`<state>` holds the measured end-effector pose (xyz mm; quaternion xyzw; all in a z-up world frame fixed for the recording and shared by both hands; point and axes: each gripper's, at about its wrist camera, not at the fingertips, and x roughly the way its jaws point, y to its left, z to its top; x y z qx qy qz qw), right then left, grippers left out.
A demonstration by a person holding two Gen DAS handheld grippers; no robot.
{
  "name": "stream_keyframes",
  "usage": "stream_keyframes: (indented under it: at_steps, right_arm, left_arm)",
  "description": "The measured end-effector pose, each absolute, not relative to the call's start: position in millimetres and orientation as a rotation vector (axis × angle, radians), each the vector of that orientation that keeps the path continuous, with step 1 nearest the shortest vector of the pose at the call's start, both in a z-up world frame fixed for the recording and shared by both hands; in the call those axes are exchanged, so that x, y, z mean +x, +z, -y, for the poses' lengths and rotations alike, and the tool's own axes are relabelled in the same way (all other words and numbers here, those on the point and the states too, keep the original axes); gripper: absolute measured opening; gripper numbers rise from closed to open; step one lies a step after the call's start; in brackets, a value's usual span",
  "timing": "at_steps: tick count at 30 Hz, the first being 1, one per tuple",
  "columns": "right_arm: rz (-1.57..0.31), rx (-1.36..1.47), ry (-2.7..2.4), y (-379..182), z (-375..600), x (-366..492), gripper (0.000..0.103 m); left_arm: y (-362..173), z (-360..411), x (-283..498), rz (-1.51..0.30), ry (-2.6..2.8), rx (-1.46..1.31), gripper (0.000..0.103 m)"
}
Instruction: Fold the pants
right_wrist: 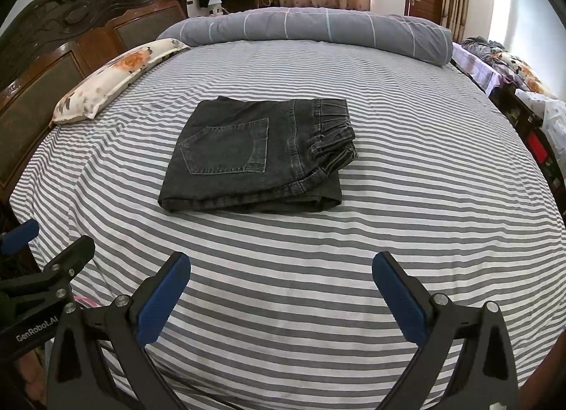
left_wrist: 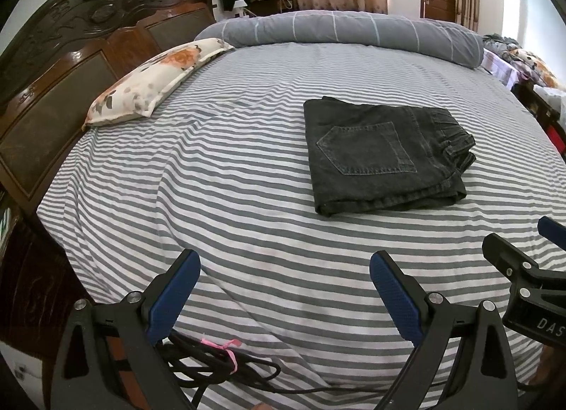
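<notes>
Dark grey denim pants lie folded into a compact stack on the striped bed sheet, back pocket up, elastic waistband to the right. They also show in the right wrist view. My left gripper is open and empty, held near the bed's front edge, well short of the pants and to their left. My right gripper is open and empty, also back from the pants. The right gripper's fingers show at the right edge of the left wrist view.
A floral pillow lies by the carved wooden headboard at left. A rolled grey duvet lies across the far side. A black cable with pink tie lies at the front edge. Cluttered furniture stands right.
</notes>
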<state>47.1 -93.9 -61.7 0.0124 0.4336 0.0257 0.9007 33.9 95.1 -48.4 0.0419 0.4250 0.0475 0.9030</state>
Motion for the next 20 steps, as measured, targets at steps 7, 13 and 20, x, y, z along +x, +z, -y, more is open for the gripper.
stream_keyframes:
  at_steps: [7,13,20]
  right_arm:
    - [-0.902,0.025,0.051,-63.7,94.6,47.3,0.102]
    - [-0.91,0.035,0.054,-67.1,96.1,46.9,0.102]
    - [-0.918,0.038,0.054,-70.4,99.6,47.9,0.102]
  left_arm:
    - [-48.6,-95.3,34.6,-0.872,0.114,0.104,0.096]
    - [-49.9,-95.0,34.3,-0.875,0.117,0.106,0.096]
    - [-52.3,-96.0,33.6,-0.881,0.106,0.082,0.096]
